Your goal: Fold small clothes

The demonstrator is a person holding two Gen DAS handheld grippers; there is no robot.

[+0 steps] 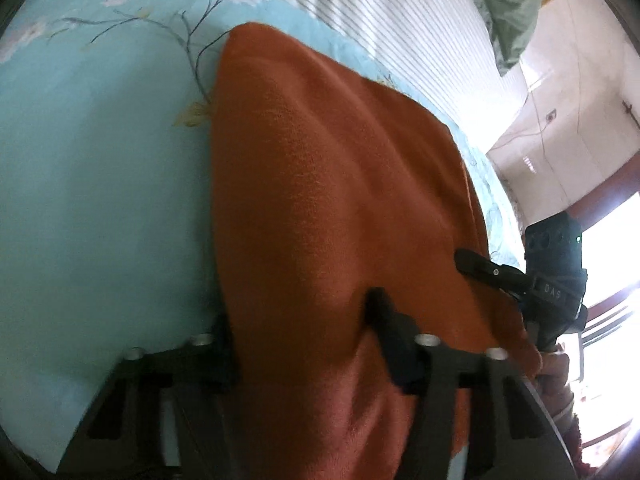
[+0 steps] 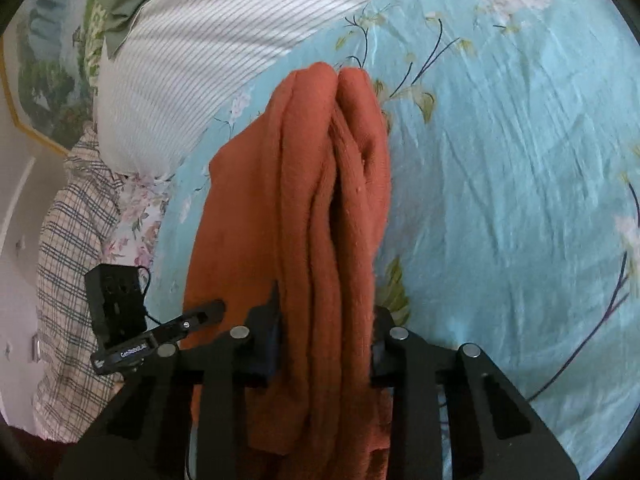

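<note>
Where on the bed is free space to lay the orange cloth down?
Bare sheet lies right of the cloth, and more between the cloth and the striped pillow. The bed edge by the checked fabric is crowded.

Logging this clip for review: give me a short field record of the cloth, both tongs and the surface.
cloth: orange garment, bunched in folds
left tongs: closed on the cloth
right tongs: closed on the cloth folds
surface: blue floral sheet
nearby: striped pillow, plaid fabric
fold: not yet laid flat
</note>
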